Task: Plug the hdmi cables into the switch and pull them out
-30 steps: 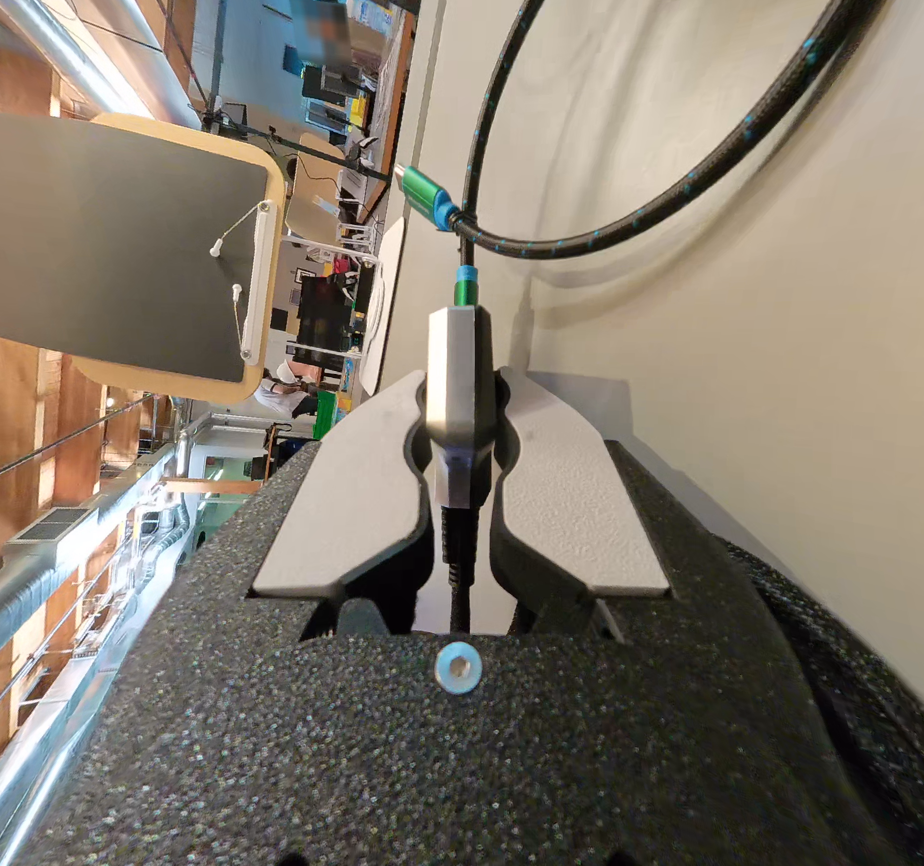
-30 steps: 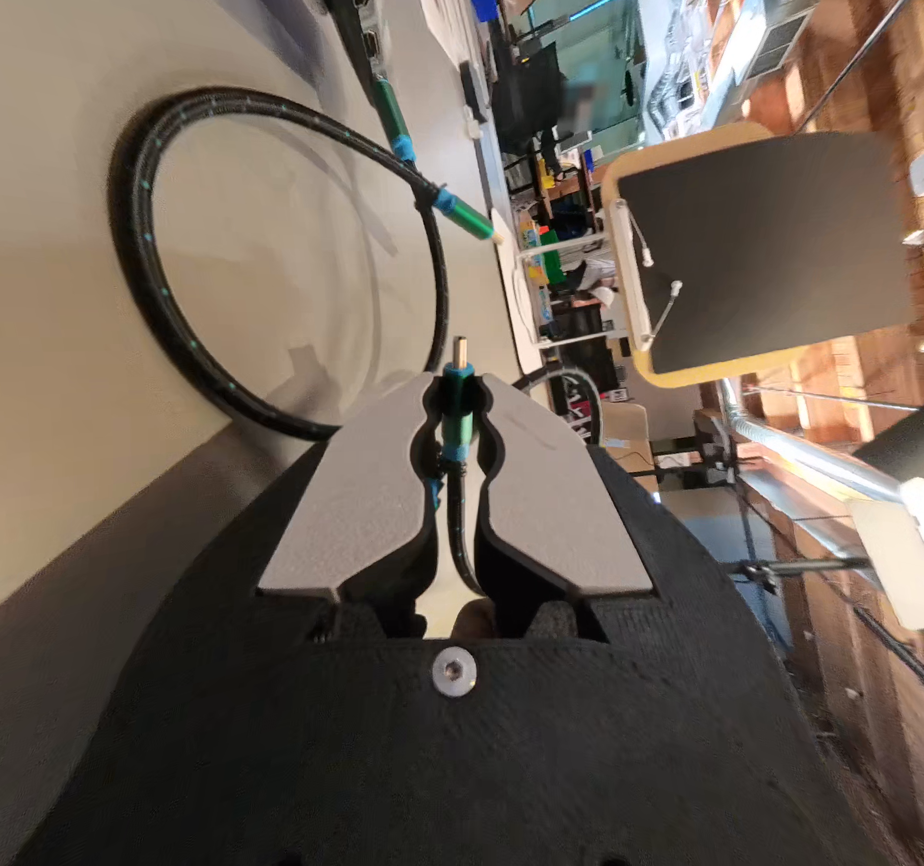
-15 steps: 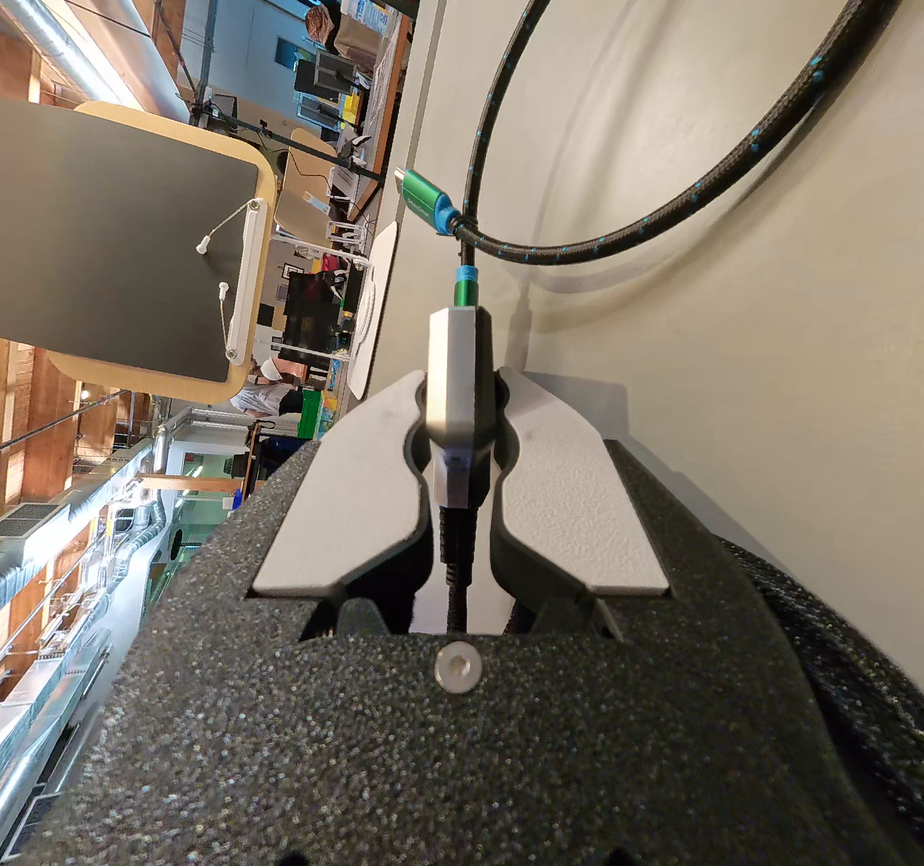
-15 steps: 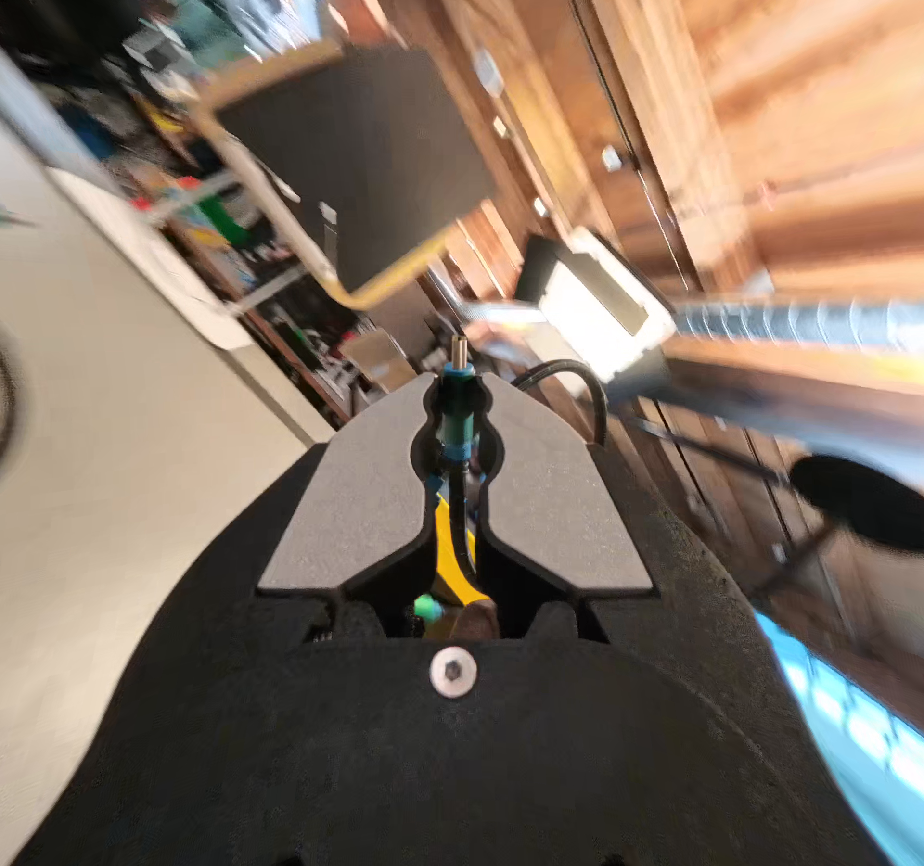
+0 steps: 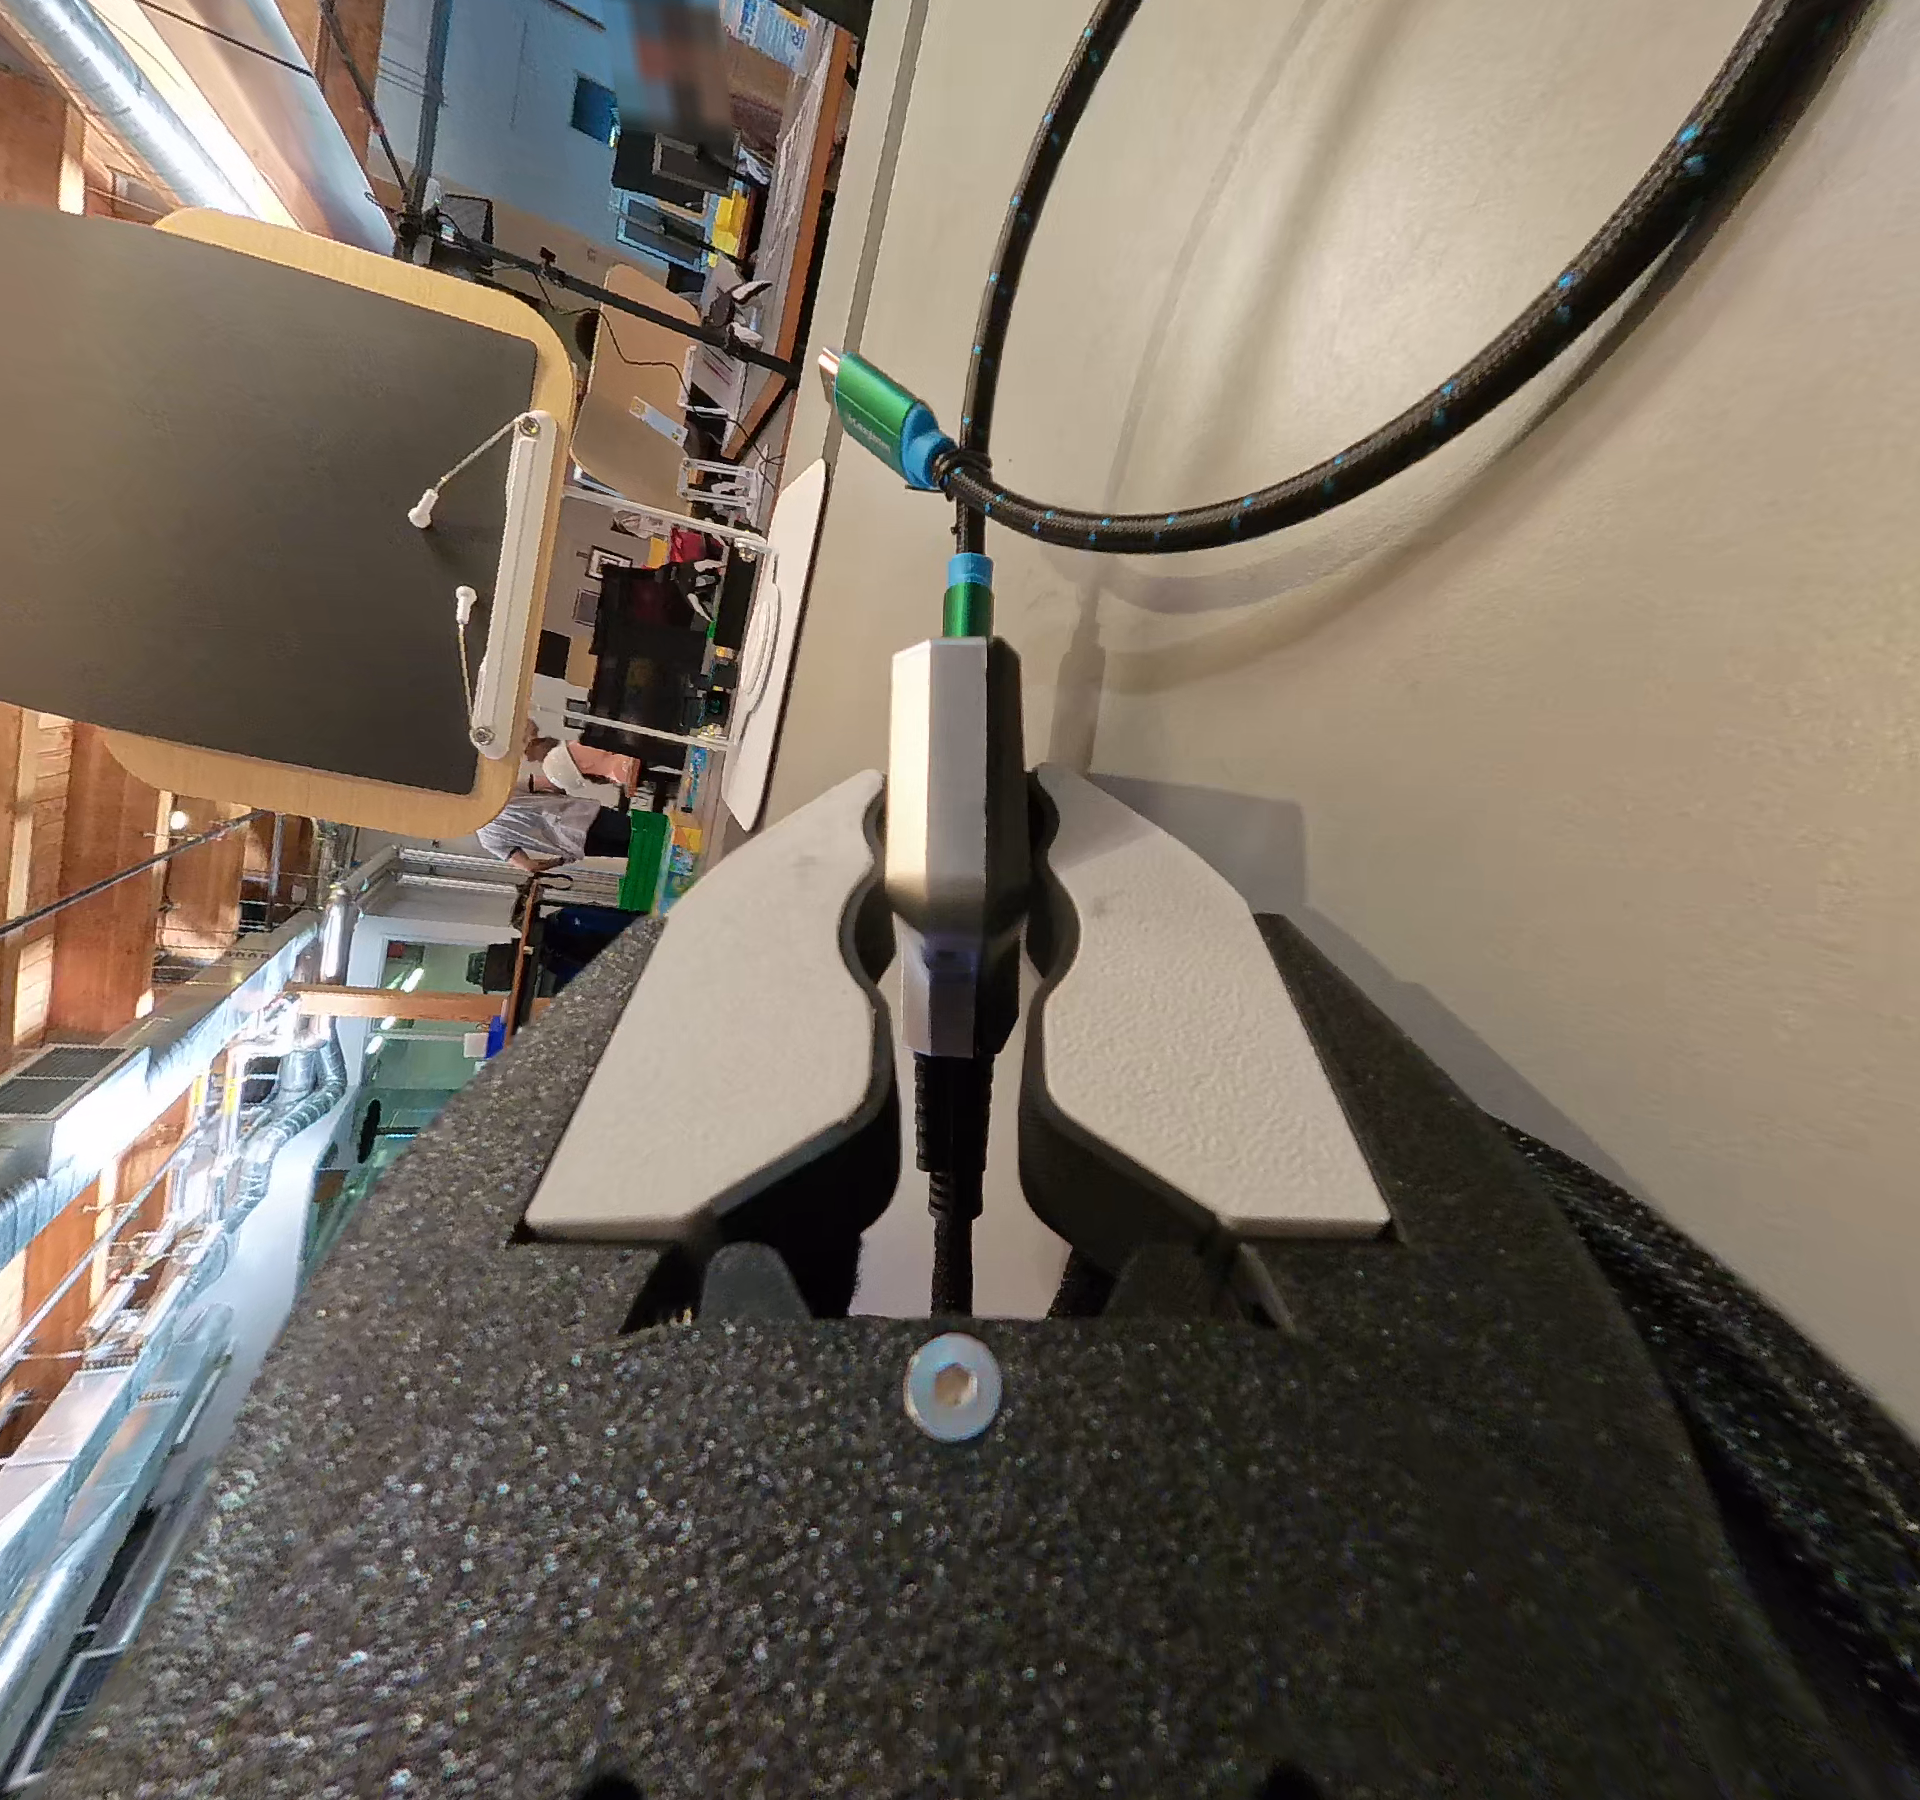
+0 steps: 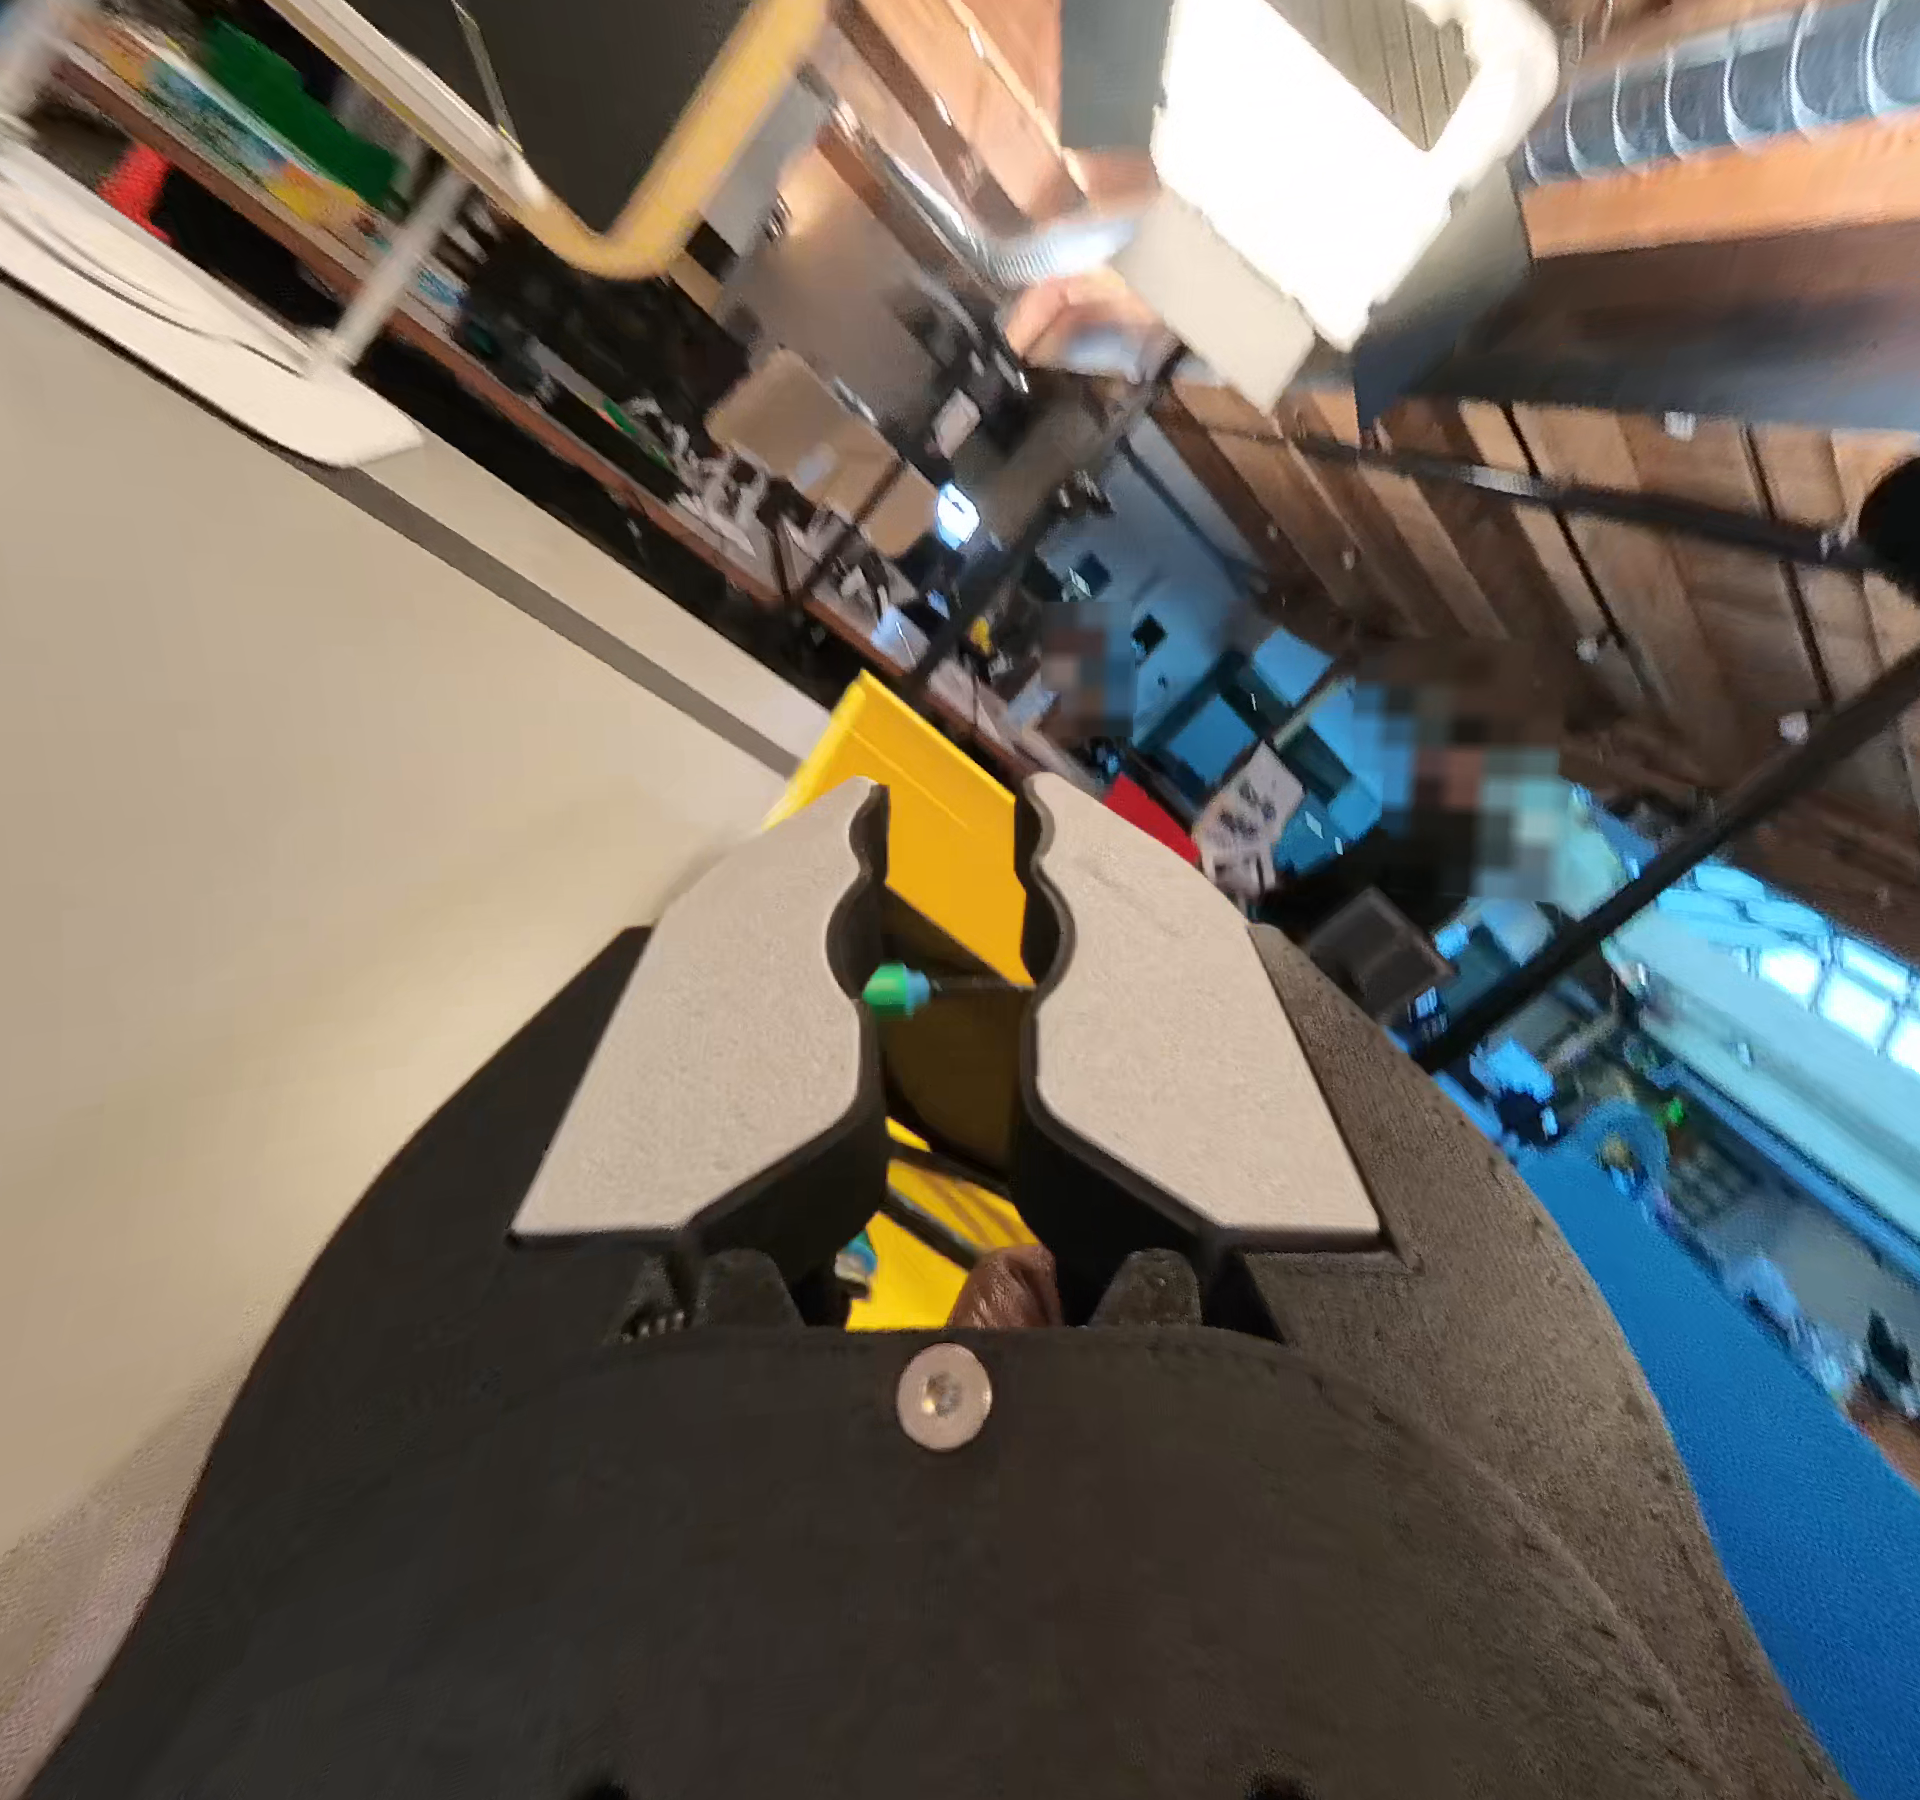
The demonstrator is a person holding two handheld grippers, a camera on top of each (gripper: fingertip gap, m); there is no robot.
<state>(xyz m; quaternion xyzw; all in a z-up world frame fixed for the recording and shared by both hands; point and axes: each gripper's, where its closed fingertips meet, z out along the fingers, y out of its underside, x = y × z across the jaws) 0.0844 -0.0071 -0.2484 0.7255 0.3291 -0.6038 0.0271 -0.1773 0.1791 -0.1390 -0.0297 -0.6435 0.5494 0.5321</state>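
Observation:
In the left wrist view my left gripper (image 5: 956, 794) is shut on the silver switch (image 5: 930, 742), held on edge above the beige table (image 5: 1455, 815). A green and blue HDMI plug (image 5: 966, 597) sits in the switch's far end. Its black braided cable (image 5: 1507, 348) loops over the table and ends in a second green plug (image 5: 878, 415) lying loose. In the right wrist view my right gripper (image 6: 954, 805) is open, with its pads apart. A green plug (image 6: 896, 990) shows lower down between the fingers, in front of a yellow bin (image 6: 935, 846).
The table's edge (image 6: 582, 597) runs diagonally to the left of the right gripper, with the yellow bin just beyond it. A white pad (image 5: 784, 607) lies at the table's far end. A black board with a wooden rim (image 5: 260, 524) hangs beyond. Spacing between my two grippers at the tips: around 35 cm.
My right gripper swung away from the cable loop to the table's edge over the yellow bin. Its jaws opened and the green plug left the grasp. The left gripper kept still on the switch.

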